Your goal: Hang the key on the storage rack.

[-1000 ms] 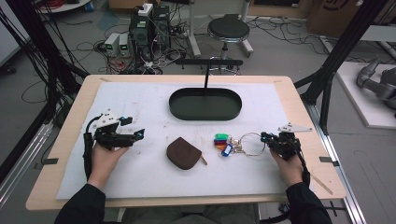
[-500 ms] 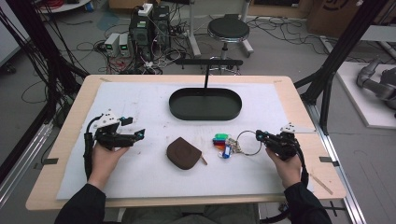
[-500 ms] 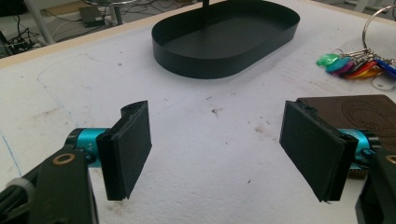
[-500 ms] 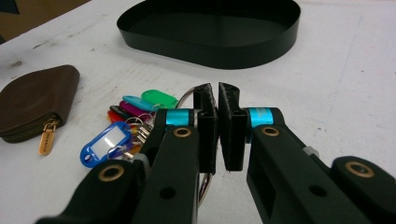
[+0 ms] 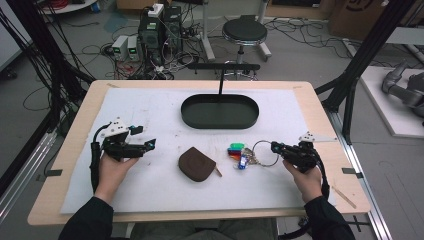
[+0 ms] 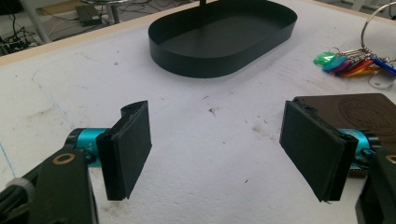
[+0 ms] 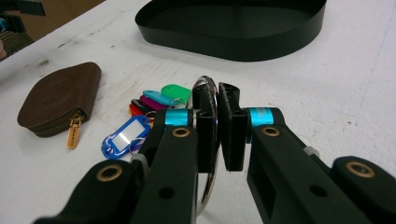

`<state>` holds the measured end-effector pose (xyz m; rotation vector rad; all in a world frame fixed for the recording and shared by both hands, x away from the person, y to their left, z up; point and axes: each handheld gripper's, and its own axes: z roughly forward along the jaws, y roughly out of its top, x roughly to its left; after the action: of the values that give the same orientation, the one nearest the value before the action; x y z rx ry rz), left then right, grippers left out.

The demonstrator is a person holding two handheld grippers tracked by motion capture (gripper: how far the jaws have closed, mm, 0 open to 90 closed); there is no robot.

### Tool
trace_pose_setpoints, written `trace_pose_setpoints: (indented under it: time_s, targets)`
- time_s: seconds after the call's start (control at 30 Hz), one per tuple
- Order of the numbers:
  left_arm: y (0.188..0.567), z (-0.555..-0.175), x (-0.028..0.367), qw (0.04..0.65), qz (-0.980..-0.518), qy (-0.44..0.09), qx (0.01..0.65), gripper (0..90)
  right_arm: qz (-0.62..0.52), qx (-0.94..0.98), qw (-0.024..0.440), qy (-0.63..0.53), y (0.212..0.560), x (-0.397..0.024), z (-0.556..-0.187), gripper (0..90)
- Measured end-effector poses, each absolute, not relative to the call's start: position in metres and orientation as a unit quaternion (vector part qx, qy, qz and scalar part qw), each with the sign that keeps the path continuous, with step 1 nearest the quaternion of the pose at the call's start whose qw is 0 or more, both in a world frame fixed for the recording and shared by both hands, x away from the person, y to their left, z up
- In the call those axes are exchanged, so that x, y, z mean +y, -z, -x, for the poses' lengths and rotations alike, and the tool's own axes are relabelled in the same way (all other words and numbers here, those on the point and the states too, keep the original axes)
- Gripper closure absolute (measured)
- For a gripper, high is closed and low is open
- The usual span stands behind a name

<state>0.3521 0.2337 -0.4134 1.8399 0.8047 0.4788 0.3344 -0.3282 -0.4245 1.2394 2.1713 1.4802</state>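
Your table (image 5: 320,107) spans most of the high view, its white mat (image 5: 150,110) covering nearly all of the wood. Upper centre of that view sits the black oval tray (image 5: 220,122), with a thin post (image 5: 220,85) rising from its far rim; in the left gripper view the tray (image 6: 224,56) lies top centre, and in the right gripper view it (image 7: 233,35) runs along the top edge.

Just below centre of the high view lies the brown pouch (image 5: 196,164), zipped, its tab pointing right. In the right gripper view the pouch (image 7: 58,98) is at the left.

Your left gripper (image 5: 145,146) is at the left of the high view, jaws spread wide with bare mat between them — nothing held.

Your right gripper (image 5: 276,148) is at the right of the high view, pointing left. Its jaws are pressed together on the key ring (image 7: 208,93), pinching the wire at centre frame in the right gripper view.

The ring (image 5: 265,152) lies right of centre in the high view, right of the pouch — its coloured tags (image 5: 236,151) fan out at its left, resting on the mat.
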Motion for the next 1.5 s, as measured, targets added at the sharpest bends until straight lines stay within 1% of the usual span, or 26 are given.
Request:
trace_pose_setpoints:
  time_s: [0.37,0.63,0.77,0.83,1.07,1.33,1.5]
  targets:
    - [0.413,-0.352,0.235,0.515,-0.763,-0.198,0.336,25.1,-0.404,0.755,0.126,-0.501,0.418,-0.32,-0.333,87.4]
    - [0.413,-0.353,0.236,0.518,-0.762,-0.197,0.335,25.4,-0.376,0.767,0.155,-0.497,0.401,-0.306,-0.336,87.7]
    - [0.413,-0.353,0.237,0.522,-0.759,-0.192,0.338,25.7,-0.368,0.766,0.158,-0.502,0.392,-0.302,-0.339,87.7]
    - [0.413,-0.352,0.237,0.528,-0.756,-0.188,0.338,27.9,-0.365,0.769,0.151,-0.502,0.389,-0.301,-0.342,87.7]
    - [0.411,-0.351,0.238,0.535,-0.748,-0.192,0.343,31.7,-0.358,0.772,0.149,-0.503,0.379,-0.299,-0.348,87.7]
    - [0.41,-0.351,0.239,0.536,-0.746,-0.193,0.345,31.7,-0.354,0.763,0.162,-0.517,0.363,-0.303,-0.356,87.7]
    - [0.41,-0.35,0.242,0.551,-0.735,-0.182,0.351,31.7,-0.347,0.759,0.167,-0.525,0.351,-0.302,-0.363,87.8]
